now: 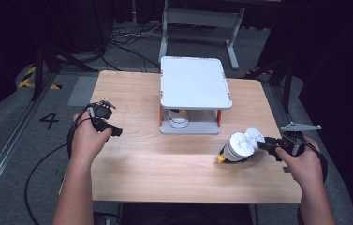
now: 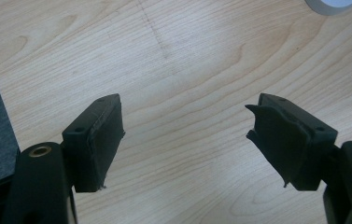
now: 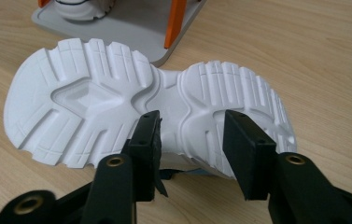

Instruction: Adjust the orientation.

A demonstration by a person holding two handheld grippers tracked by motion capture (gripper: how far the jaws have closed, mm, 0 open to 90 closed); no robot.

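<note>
Shoe (image 3: 131, 112) lies on its side near the right edge of the table (image 1: 165, 173), white sole turned toward the person's right hand, just in front of the grey two-tier rack (image 1: 195, 86) that stands at the middle of the far half. A second shoe (image 1: 179, 117) sits on the rack's lower shelf.

Left to right:

- Left gripper (image 1: 113, 130): hovers over bare wood near the left edge, well apart from the rack. In the left gripper view its jaws stand spread wide with nothing between them and nothing touched.
- Rack: upper shelf bare; lower shelf part occupied.
- Right gripper (image 3: 190, 140): jaws stand on either side of the sole's narrow waist, at the shoe's lower edge. They are partly spread. The left pad looks to be against the shoe; whether the right pad presses cannot be told, so a firm pinch is not confirmed.

Judgement on the step in hand, taking hold of the shoe: the pads should seat on the waist of the sole, squarely and deep enough not to slip off the ribbed tread. The lift should wait until both pads bear. A shallow bite on the edge would likely let the shoe swing or drop.
</note>
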